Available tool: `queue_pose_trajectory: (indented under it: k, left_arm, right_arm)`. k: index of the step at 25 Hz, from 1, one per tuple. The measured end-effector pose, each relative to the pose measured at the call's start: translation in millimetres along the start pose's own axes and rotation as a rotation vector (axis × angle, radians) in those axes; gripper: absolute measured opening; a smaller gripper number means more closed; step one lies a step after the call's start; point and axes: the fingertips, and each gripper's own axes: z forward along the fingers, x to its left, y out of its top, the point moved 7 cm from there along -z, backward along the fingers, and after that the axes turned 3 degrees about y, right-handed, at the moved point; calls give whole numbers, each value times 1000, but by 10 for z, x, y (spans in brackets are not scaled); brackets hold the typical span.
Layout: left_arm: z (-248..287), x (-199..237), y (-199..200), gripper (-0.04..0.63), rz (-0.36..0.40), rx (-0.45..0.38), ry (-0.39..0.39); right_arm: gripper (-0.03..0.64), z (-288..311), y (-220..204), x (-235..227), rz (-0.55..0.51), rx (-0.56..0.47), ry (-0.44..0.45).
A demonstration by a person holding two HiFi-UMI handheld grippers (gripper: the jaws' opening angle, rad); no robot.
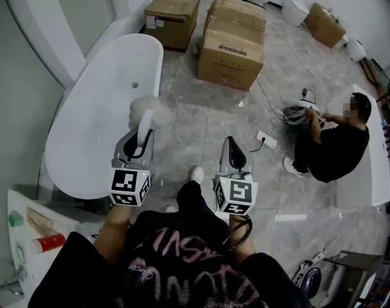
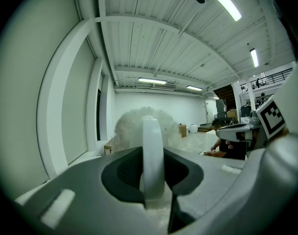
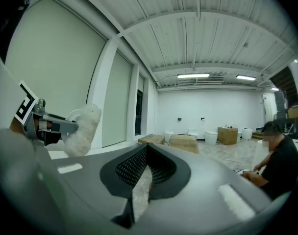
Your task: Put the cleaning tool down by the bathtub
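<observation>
White fluffy cleaning tool (image 1: 145, 119) clamped in left gripper (image 1: 141, 141) fingers, near bathtub (image 1: 95, 130), right gripper (image 1: 231, 145) fingers together, empty.

The bathtub (image 1: 86, 127) lies at ten o'clock on the floor (image 1: 201, 133), its length running toward twelve. Just at its three-o'clock rim stands the left hand-held gripper (image 1: 141, 140), with the cleaning tool (image 1: 145, 114) between its jaws. The right hand-held gripper (image 1: 231, 147) is beside it at three o'clock, apart. Cardboard boxes (image 1: 230, 43) stand at twelve, behind both. A seated person (image 1: 336, 147) is at three, a power strip (image 1: 267, 139) between that person and the right hand-held gripper. A tabletop (image 1: 28, 236) sits at eight.
</observation>
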Motion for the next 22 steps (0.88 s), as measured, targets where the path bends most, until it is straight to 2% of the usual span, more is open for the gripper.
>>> queue_pose_trajectory:
  k: [13,22]
  left_arm:
    - [879,189,-142,77,-26,91,38]
    - [1844,187,-234,77,-13,169,49]
  right_arm:
    - [8,974,-185,-378,16,95,58]
    - [8,1749,-408,-923,66,144,71]
